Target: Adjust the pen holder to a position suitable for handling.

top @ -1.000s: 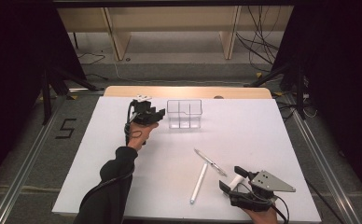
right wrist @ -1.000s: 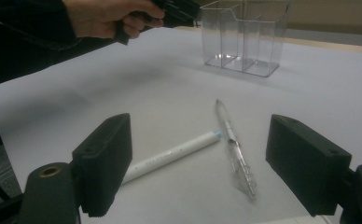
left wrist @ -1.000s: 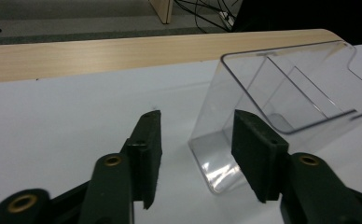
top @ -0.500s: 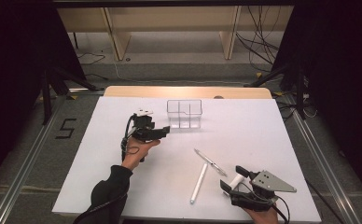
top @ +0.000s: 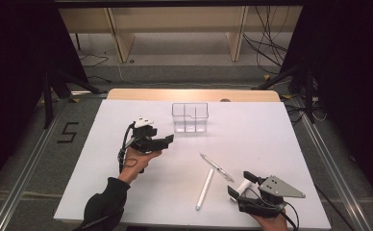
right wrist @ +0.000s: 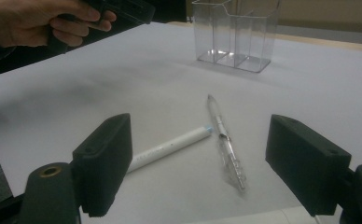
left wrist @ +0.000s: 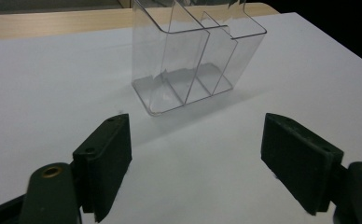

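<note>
A clear plastic organizer (top: 190, 117) with several compartments stands upright at the back middle of the white table (top: 271, 134). My left gripper (top: 165, 140) hovers to its near left, pointing at it. Its jaws have just been opening and now stand wide, with nothing between them (left wrist: 195, 163) and the organizer (left wrist: 193, 60) a short way ahead. A white pen (top: 205, 189) and a clear pen (top: 216, 167) lie on the table. My right gripper (top: 240, 185) rests open at the near right, with the white pen (right wrist: 170, 148) and the clear pen (right wrist: 223, 140) just beyond its jaws (right wrist: 198, 163).
The table's tan back edge (top: 141, 94) runs behind the organizer. Wooden shelving (top: 127, 43) and cables (top: 266, 43) stand on the floor beyond it. In the right gripper view the person's other hand (right wrist: 39, 21) holds the left gripper at the upper left.
The left hand has pulled back from the organizer toward the person, and its jaws have opened wider. The right gripper and both pens have stayed put.
</note>
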The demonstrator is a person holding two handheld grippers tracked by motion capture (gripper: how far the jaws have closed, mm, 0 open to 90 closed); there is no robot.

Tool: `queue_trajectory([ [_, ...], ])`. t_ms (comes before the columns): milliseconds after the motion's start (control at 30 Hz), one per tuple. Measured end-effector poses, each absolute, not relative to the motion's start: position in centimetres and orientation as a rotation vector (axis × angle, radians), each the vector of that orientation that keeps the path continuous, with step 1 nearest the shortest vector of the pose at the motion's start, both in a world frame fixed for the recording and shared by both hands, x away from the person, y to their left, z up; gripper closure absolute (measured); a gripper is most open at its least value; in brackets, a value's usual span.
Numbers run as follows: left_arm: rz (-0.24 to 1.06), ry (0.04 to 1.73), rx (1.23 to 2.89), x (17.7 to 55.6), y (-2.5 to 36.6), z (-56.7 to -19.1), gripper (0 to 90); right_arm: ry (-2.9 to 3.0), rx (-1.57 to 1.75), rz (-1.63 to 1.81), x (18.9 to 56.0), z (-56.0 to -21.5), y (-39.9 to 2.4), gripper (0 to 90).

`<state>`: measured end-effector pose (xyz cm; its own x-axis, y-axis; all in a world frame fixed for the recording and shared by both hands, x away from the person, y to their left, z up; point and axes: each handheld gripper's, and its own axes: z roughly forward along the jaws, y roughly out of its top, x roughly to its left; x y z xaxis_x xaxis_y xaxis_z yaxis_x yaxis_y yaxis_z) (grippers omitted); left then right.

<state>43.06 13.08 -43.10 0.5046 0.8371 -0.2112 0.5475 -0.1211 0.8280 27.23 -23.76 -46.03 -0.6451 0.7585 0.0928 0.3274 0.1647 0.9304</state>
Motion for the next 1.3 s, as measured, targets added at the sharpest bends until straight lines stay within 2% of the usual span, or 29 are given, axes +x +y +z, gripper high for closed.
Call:
queue_trajectory([
  [433, 0.339, 1.086, 1.768, 40.6, 15.7, -44.1, 21.6, 2.083, 1.050, 1.450, 28.0, -45.6, -23.7, 24.2],
  [1300, 0.339, 0.972, 1.785, 35.5, 17.6, -46.1, 18.3, 2.258, 1.061, 1.303, 32.3, -43.7, -22.5, 23.9],
])
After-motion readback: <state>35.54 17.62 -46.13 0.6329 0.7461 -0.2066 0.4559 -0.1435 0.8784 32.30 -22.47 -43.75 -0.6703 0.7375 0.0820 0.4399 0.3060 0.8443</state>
